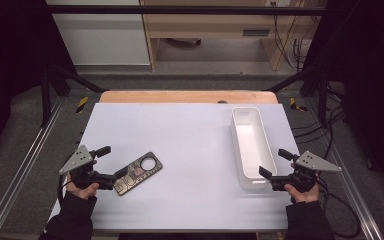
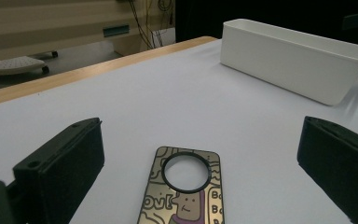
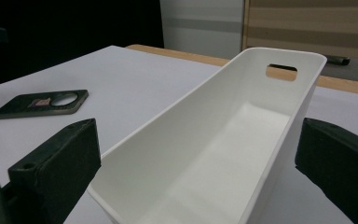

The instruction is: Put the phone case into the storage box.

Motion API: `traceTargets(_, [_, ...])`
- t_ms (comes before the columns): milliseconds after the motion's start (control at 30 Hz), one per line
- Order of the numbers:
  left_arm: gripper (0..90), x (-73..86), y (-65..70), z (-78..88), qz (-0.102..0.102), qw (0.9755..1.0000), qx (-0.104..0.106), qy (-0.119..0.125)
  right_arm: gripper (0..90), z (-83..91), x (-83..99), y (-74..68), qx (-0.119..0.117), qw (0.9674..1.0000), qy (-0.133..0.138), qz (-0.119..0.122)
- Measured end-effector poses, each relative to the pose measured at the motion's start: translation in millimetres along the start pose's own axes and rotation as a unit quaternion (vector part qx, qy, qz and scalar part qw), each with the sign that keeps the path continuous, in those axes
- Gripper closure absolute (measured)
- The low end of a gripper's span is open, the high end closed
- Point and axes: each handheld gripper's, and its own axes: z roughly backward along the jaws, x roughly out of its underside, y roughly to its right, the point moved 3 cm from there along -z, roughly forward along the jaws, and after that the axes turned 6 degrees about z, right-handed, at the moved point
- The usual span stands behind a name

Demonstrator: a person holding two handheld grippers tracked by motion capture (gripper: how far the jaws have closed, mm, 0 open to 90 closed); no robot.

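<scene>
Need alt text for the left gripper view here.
The left hand-held gripper is open, its two black jaws either side of a flat decorated phone case lying on the white table. A long white bin stands farther off at the right.

Light: you get even overhead light on the white surface (image 1: 190,145); surroundings stay dark.
Shadows: soft, faint.
Focus: your near claws blur slightly.

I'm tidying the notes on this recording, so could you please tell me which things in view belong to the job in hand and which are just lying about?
In the job:
- phone case, flat on the table between the open left gripper jaws
- white bin, empty, its near end between the open right gripper jaws

Lying about:
- cables on the floor beyond the table
- wooden cabinet behind
</scene>
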Motion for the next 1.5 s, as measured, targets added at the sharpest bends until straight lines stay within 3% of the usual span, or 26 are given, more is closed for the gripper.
traceTargets(500, [0.0,-5.8,1.6,-11.0,0.000,0.9997,-0.004,-0.024,0.2,0.7,-1.3,-1.3,-0.004,1.0000,-0.001,0.004])
traceTargets(867, [0.0,-3.6,-1.3,-32.2,-0.006,0.9960,-0.014,-0.088,0.2,0.9,-1.9,-1.6,-0.005,1.0000,-0.001,0.005])
traceTargets(1100, [0.0,4.4,-2.2,-45.6,-0.011,0.9907,-0.017,-0.135,0.2,1.4,-2.2,-1.8,-0.007,1.0000,-0.001,0.006])
traceTargets(1133, [0.0,7.2,-2.5,-49.5,-0.012,0.9886,-0.020,-0.148,0.2,1.3,-2.1,-1.6,-0.005,1.0000,-0.001,0.006])
traceTargets(1167, [0.0,7.2,-2.5,-49.5,-0.012,0.9886,-0.020,-0.148,0.2,1.3,-2.1,-1.6,-0.005,1.0000,-0.001,0.006])
traceTargets(1300, [0.0,14.8,-2.9,-58.2,-0.017,0.9831,-0.024,-0.181,0.2,1.5,-2.2,-1.8,-0.007,1.0000,-0.001,0.007])
traceTargets(1333, [0.0,14.8,-2.9,-58.2,-0.017,0.9831,-0.024,-0.181,0.2,1.5,-2.2,-1.8,-0.007,1.0000,-0.001,0.007])
traceTargets(1433, [0.0,18.9,-3.7,-62.4,-0.016,0.9800,-0.023,-0.197,0.2,1.4,-2.2,-1.7,-0.006,1.0000,-0.001,0.006])
traceTargets(1500, [0.0,23.1,-4.9,-66.5,-0.017,0.9763,-0.026,-0.214,0.2,1.1,-2.1,-1.7,-0.005,0.9999,-0.001,0.009])
